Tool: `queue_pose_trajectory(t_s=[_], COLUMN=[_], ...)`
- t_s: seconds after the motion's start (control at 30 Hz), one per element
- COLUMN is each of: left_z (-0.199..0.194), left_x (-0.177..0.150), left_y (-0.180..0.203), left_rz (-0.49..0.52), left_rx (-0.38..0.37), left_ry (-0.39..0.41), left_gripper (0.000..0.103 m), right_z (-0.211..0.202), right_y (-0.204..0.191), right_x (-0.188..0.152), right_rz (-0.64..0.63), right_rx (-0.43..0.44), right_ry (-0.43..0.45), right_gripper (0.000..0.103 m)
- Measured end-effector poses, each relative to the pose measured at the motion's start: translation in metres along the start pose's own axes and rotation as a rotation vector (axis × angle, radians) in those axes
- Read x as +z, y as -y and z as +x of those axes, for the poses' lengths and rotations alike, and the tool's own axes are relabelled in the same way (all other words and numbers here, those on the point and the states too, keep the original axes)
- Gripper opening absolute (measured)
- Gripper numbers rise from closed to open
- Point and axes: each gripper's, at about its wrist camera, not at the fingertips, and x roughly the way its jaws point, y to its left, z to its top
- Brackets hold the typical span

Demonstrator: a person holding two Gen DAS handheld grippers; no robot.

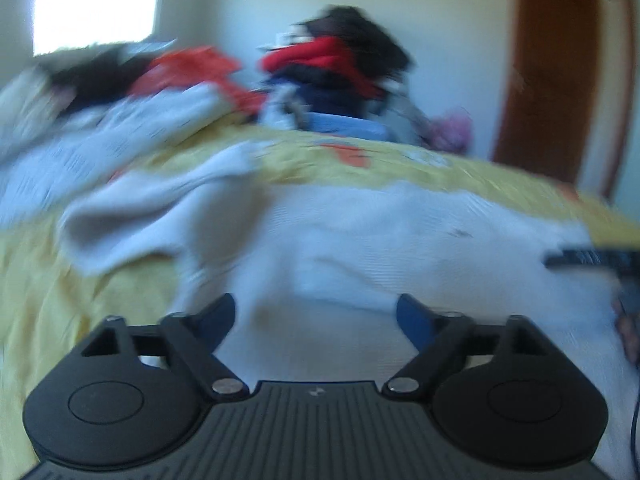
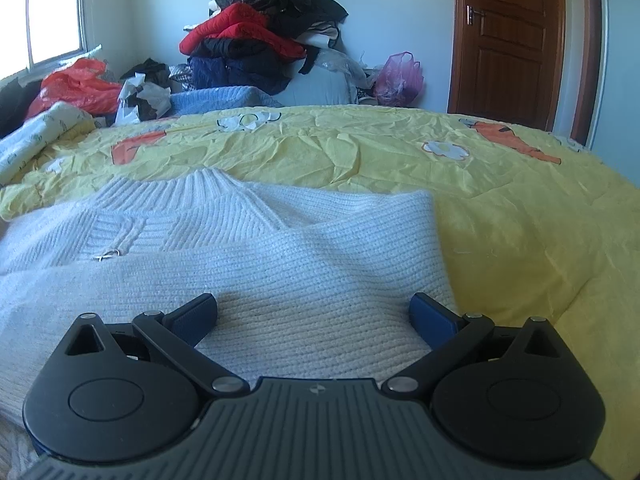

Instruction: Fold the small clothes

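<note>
White knit sweater lies on the bed, over the yellow flowered sheet, near the front edge. Collar points to the far side. Right-hand part appears already turned inward: a straight folded edge runs along the sweater's right side, with a diagonal lap across the chest. In the blurred left wrist view, a sleeve lies bunched and spread out to the left, not yet brought in. Judgement: one side fold done; left sleeve and the bottom-to-collar fold remain.

Left tongs: jaws wide apart, nothing between the pads, sweater fabric just beneath. Right tongs: jaws likewise wide apart, empty, low over the hem area; contact with the knit cannot be told.

Room: bare sheet to the right of the folded edge and beyond the collar, ample for sliding the garment. Left side tighter: rolled pale bedding near the sleeve. Far side crowded by clothes pile, orange bag and pink bag, all well apart from the sweater. Door closed.
</note>
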Motion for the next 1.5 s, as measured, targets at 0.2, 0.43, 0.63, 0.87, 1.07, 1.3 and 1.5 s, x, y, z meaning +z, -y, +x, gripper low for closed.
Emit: queue_pose_trajectory(t_s=[0.2, 0.43, 0.63, 0.87, 1.07, 1.3, 1.5], left_z=[0.014, 0.016, 0.014, 0.016, 0.017, 0.017, 0.018], left_x=[-0.003, -0.003, -0.006, -0.005, -0.005, -0.005, -0.004], left_y=[-0.035, -0.025, -0.032, -0.035, -0.037, -0.038, -0.037], left_rz=[-0.194, -0.154, -0.204, -0.226, -0.234, -0.236, -0.226], left_rx=[-0.105, -0.094, -0.127, -0.139, -0.145, -0.147, -0.138], left_ry=[-0.054, -0.065, -0.047, -0.040, -0.038, -0.038, -0.041], left_gripper=[0.103, 0.103, 0.103, 0.103, 0.103, 0.103, 0.103], right_z=[-0.039, 0.014, 0.049, 0.050, 0.023, -0.046, -0.065], right_y=[-0.076, -0.188, -0.244, -0.261, -0.248, -0.127, 0.027], right_x=[0.042, 0.078, 0.078, 0.077, 0.091, 0.114, 0.074], right_rz=[0.014, 0.298, 0.350, 0.327, 0.264, 0.320, 0.415], right_rx=[0.331, 0.845, 0.856, 0.830, 0.872, 0.960, 0.720], right_ry=[0.020, -0.335, -0.526, -0.496, -0.336, -0.145, -0.115], right_gripper=[0.089, 0.086, 0.067, 0.025, 0.011, 0.011, 0.011])
